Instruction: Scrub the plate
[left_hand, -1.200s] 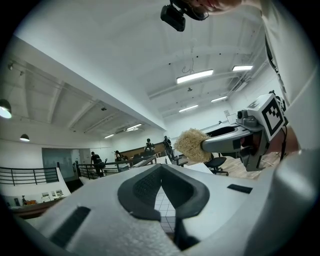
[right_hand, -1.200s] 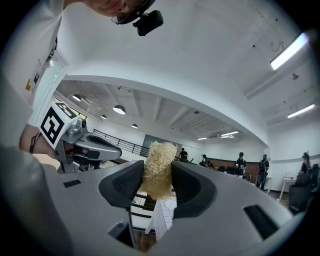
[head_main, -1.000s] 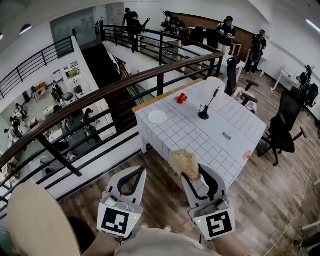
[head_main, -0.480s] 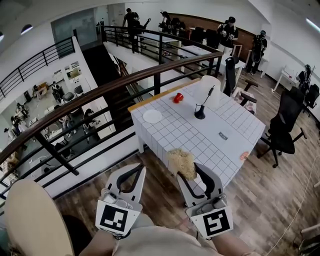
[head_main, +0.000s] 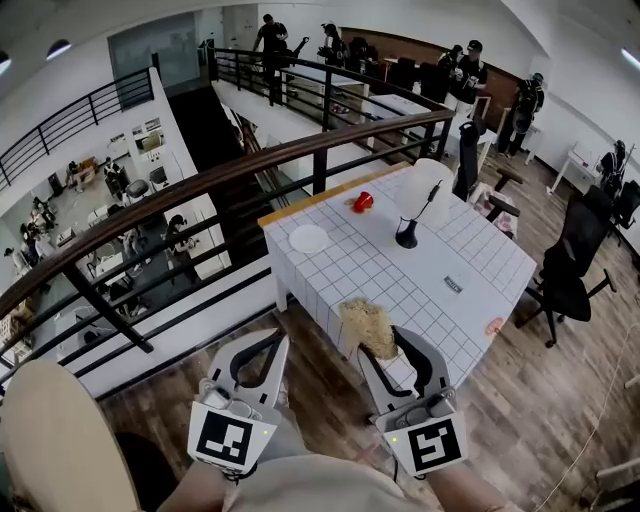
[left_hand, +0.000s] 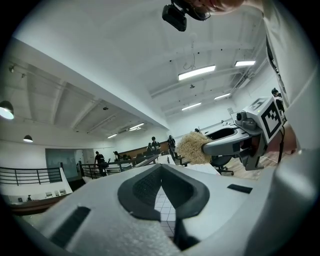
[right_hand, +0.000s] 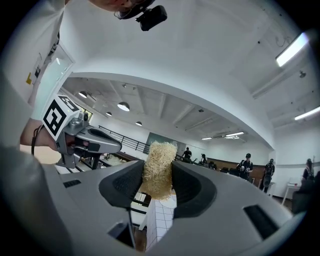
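Closest to the person, the left hand-held gripper (head_main: 268, 343) is held low in front of the body and points forward over the wooden floor (head_main: 520, 400). Its jaws are closed tip to tip with nothing between them. Just beside it, at about the same height, the right hand-held gripper (head_main: 384, 345) pinches a tan fibrous scrubber (head_main: 367, 326). Its jaws press on both sides of the pad, most of which sticks out past the tips. Both are well apart from the tabletop (head_main: 385, 270), which is white with a grid pattern and stands ahead beside a dark railing (head_main: 200, 185). The plate (head_main: 308, 238), white and round, lies flat near the tabletop's left corner, its face plain white. Farther back a red cup (head_main: 362, 201) sits near the far edge; what it holds cannot be told. A black stand (head_main: 407, 231) with a thin rod is to its right. At the far end of the room stand several people (head_main: 470, 65).
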